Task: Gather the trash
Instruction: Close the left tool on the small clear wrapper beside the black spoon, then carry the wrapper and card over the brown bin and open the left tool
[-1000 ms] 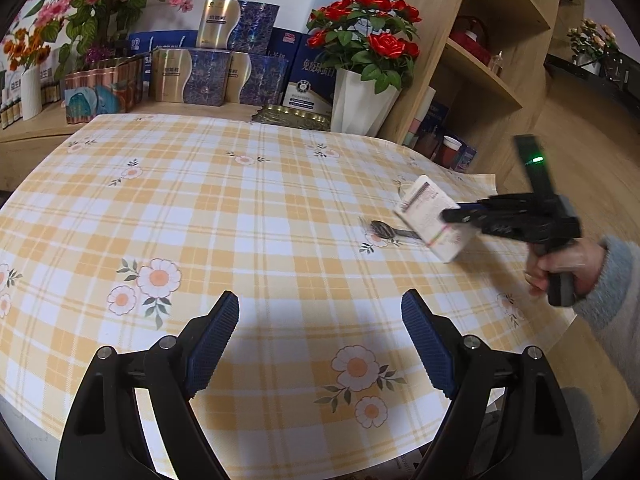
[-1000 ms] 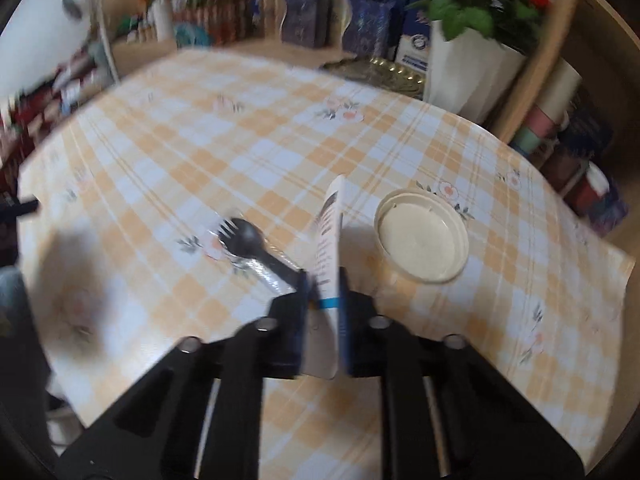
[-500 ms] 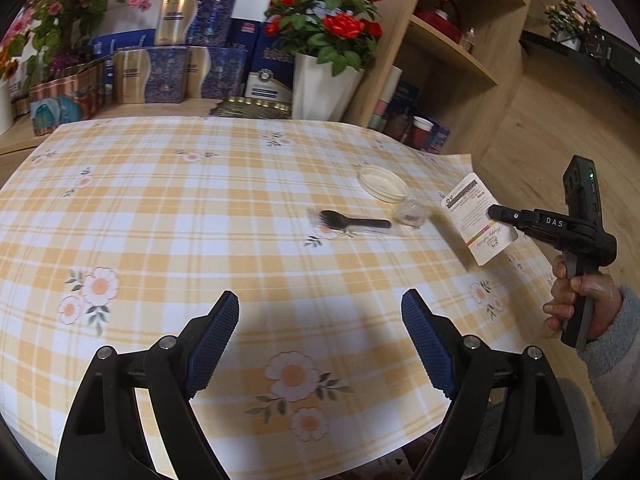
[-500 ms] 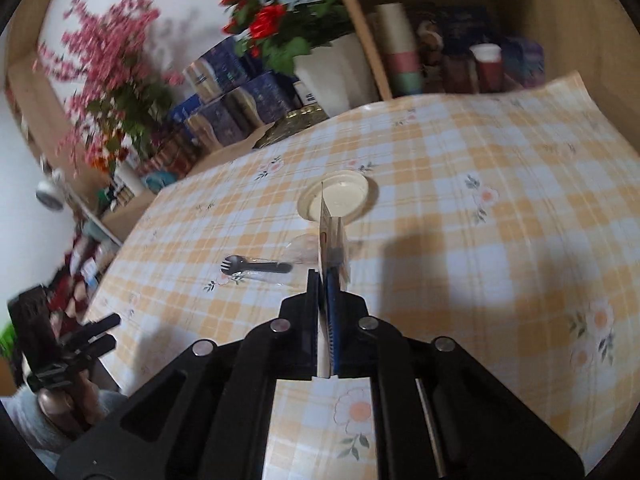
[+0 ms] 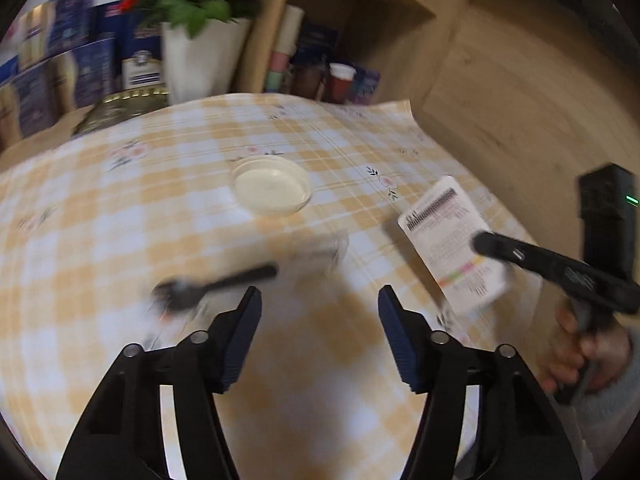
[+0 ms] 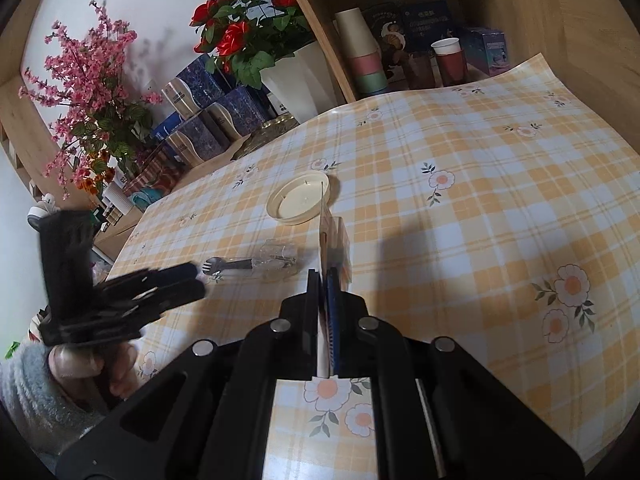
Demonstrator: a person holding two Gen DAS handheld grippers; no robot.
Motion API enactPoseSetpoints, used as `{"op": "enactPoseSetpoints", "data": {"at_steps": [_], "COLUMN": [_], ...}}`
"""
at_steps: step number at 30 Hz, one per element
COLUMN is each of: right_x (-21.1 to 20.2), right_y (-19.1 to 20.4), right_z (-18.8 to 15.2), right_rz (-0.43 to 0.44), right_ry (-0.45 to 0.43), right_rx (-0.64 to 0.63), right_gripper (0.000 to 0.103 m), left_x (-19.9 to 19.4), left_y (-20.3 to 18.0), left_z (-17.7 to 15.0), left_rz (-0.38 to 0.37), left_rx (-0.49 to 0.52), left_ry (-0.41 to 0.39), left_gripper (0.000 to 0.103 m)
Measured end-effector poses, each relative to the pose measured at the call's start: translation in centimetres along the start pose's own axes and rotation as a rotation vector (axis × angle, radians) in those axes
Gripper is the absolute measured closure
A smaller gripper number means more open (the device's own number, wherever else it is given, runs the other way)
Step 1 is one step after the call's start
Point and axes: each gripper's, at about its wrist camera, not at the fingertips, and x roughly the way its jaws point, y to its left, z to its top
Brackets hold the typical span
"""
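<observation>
My right gripper (image 6: 324, 276) is shut on a flat white printed packet (image 6: 326, 240), held edge-on above the table; the packet also shows in the left wrist view (image 5: 452, 240), with the right gripper (image 5: 486, 246) clamped on it. My left gripper (image 5: 320, 300) is open and empty, low over the table just in front of a black plastic fork (image 5: 212, 286) and a clear crumpled wrapper (image 5: 320, 250). A cream round lid (image 5: 272, 190) lies further back. In the right wrist view the fork (image 6: 228, 266), wrapper (image 6: 280, 262) and lid (image 6: 300, 198) lie ahead, with the left gripper (image 6: 192, 280) at the left.
The table has a yellow checked flower cloth (image 6: 480, 220). A white pot of red roses (image 6: 296, 76), blue boxes (image 6: 208, 120) and pink flowers (image 6: 92, 80) stand at the back. A wooden shelf holds cups (image 6: 364, 56). The table's right edge (image 5: 460, 152) drops to a wooden floor.
My left gripper has swung right and closer to the fork, wrapper and lid. My right gripper still holds the packet and has stayed near the table's right edge.
</observation>
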Motion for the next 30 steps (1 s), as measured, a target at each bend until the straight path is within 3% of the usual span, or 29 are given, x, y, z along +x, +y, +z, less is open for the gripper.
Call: {"op": "enactPoseSetpoints", "data": {"at_steps": [8, 12, 13, 16, 24, 30], "right_x": [-1.0, -1.3, -1.4, -2.0, -3.7, -5.3], "right_y": [-0.6, -0.6, -0.5, -0.1, 2.9, 6.1], "right_z": [-0.1, -0.3, -0.4, -0.7, -2.6, -4.8], "right_rz": [0.006, 0.004, 0.002, 0.008, 0.048, 0.079], "right_ry": [-0.028, -0.033, -0.034, -0.039, -0.036, -0.017], "right_rx": [0.019, 0.019, 0.017, 0.015, 0.019, -0.004], "right_gripper": [0.095, 0.095, 0.095, 0.095, 0.095, 0.095], "left_x": [7.0, 8.2, 7.8, 5.9, -2.6, -10.1], "left_y": [-2.4, -2.5, -2.5, -2.6, -2.8, -2.8], "left_z": [3.2, 3.3, 3.3, 2.8, -0.3, -5.3], "left_rz": [0.113, 0.157, 0.152, 0.115, 0.041, 0.001], "left_rx": [0.152, 0.180, 0.171, 0.143, 0.087, 0.019], "left_ry": [0.093, 0.118, 0.115, 0.090, 0.026, -0.002], "left_gripper": [0.052, 0.073, 0.080, 0.083, 0.085, 0.085]}}
